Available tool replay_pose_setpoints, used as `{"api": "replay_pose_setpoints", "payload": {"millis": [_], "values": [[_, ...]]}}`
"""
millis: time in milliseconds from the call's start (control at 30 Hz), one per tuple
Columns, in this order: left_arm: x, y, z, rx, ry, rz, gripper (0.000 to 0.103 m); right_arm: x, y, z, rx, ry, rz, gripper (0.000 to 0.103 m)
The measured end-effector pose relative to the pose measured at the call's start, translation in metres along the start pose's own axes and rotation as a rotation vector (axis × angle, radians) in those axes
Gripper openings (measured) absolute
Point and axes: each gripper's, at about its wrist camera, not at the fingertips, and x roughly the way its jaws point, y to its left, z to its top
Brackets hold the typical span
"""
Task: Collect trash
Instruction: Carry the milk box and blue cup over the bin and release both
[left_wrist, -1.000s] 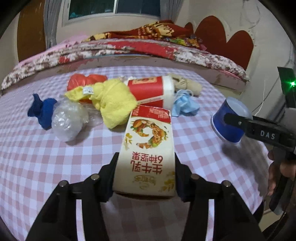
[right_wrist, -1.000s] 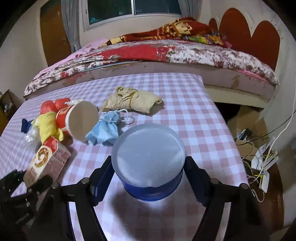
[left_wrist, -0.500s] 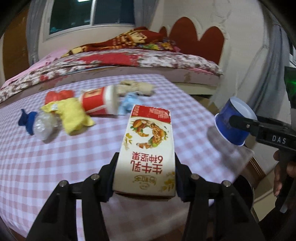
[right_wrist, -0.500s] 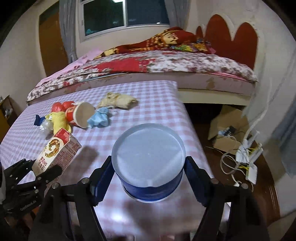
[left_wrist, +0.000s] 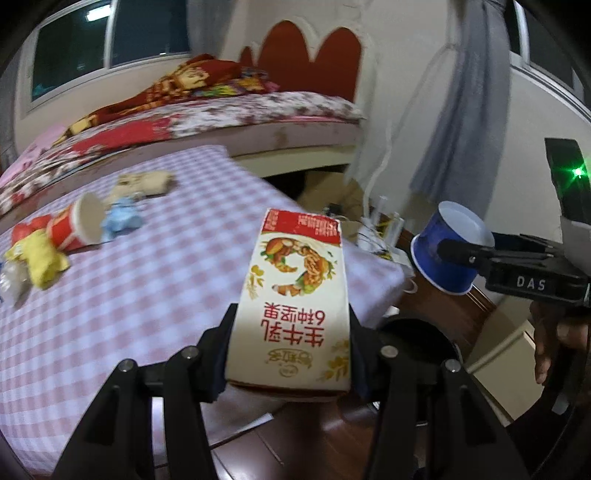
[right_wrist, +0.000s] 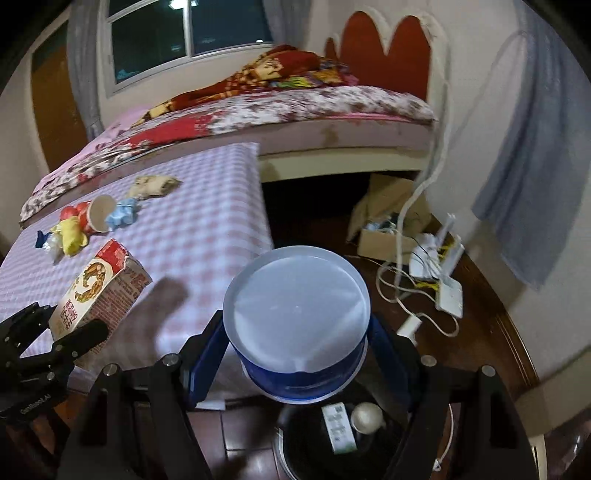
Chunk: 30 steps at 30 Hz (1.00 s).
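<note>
On the checked tabletop at the left lie the remaining scraps: a yellow cloth, a red paper cup on its side, a blue wad and a beige bundle. Nearer the middle, the left tool grips a milk carton across its narrow sides, its long axis pointing away over the tabletop's corner. To the right, the right tool clamps a blue paper cup, mouth facing away, directly above a dark bin on the floor that already holds a white ball and a labelled scrap, so the cup looks nearer to dropping in than the carton.
</note>
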Motion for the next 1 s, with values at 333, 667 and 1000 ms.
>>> {"api": "replay_pose_setpoints", "payload": {"millis": [333,667,1000], "values": [[0.020,-0.079,-0.010,0.119,0.063,-0.112,0.053,-0.013,-0.082,-0.042,0.178,0.047,-0.003,0.077],[0.061,-0.126,-0.044,0.172,0.197,-0.198,0.053,0.003,-0.130,-0.084,0.305,0.142,-0.003,0.077],[0.103,-0.138,-0.067,0.122,0.297,-0.242,0.057,0.047,-0.137,-0.095,0.356,0.230,0.070,0.077]]}}
